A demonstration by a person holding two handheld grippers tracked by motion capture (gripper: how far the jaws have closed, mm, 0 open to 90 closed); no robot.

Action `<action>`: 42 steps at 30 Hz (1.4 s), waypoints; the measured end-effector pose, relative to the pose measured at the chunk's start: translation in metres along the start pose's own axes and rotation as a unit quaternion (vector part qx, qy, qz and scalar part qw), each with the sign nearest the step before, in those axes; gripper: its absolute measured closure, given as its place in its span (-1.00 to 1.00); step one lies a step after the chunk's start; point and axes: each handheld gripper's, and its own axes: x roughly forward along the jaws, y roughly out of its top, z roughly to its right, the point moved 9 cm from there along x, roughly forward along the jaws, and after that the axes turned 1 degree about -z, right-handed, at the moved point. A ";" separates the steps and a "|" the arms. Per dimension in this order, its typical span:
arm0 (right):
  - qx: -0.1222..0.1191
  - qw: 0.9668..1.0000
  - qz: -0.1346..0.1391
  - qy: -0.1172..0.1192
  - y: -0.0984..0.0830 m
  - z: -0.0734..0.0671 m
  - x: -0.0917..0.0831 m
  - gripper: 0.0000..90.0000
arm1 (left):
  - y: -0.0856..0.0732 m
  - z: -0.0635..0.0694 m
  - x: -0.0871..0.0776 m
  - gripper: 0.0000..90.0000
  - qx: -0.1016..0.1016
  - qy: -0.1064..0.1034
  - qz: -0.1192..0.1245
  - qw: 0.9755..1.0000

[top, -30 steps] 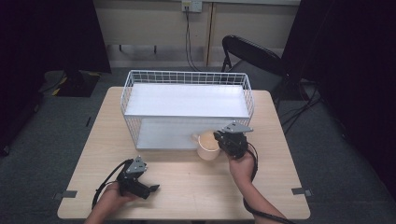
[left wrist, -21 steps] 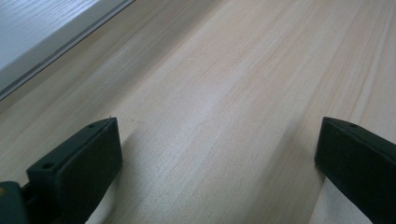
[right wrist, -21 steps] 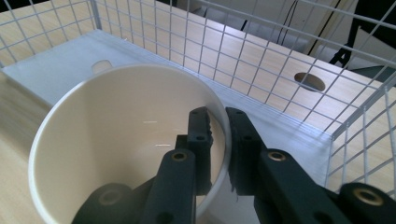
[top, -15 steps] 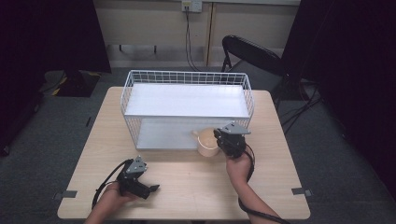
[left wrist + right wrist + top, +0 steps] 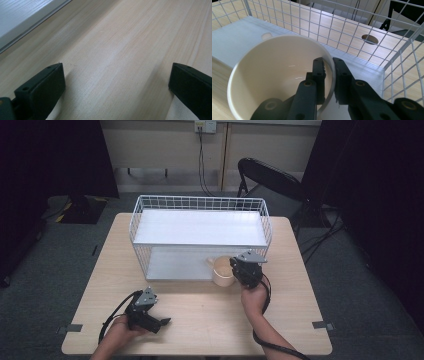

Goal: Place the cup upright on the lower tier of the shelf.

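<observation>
Right tool [image 5: 329, 75] pinching cup [image 5: 274, 72] rim, one jaw inside; left tool [image 5: 117, 85] spread.

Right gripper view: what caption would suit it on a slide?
Right gripper pinching the rim of an empty cream mug, beside a white wire basket.

We see a table [image 5: 200, 320] of pale wood with fine grain lines, smooth and a little shiny. The white basket [image 5: 200, 202] is made of thin wire, and its two white shelves look smooth and dull. The cream cup [image 5: 274, 75] looks like glossy pottery, smooth inside, and the right gripper [image 5: 329, 75] pinching its rim has dull black plastic jaws.
</observation>
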 end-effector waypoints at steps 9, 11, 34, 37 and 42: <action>-0.001 1.000 0.000 -0.007 0.002 -0.003 0.006 0.81 | 0.000 0.000 0.000 -0.99 0.000 0.000 0.000 1.000; 0.001 1.000 0.001 -0.008 0.003 -0.003 0.008 0.81 | 0.000 0.000 0.000 -1.00 0.000 0.000 0.000 1.000; 0.016 1.000 0.005 -0.007 0.013 -0.001 0.010 0.38 | 0.000 0.000 0.000 -1.00 0.000 0.000 0.000 1.000; 0.020 1.000 0.007 -0.004 0.015 -0.001 0.008 0.26 | 0.000 0.000 0.000 -1.00 -0.001 -0.001 0.000 1.000; 0.052 0.998 0.012 0.032 0.017 -0.005 0.003 -0.18 | 0.000 0.000 0.000 -1.00 -0.001 -0.001 0.000 1.000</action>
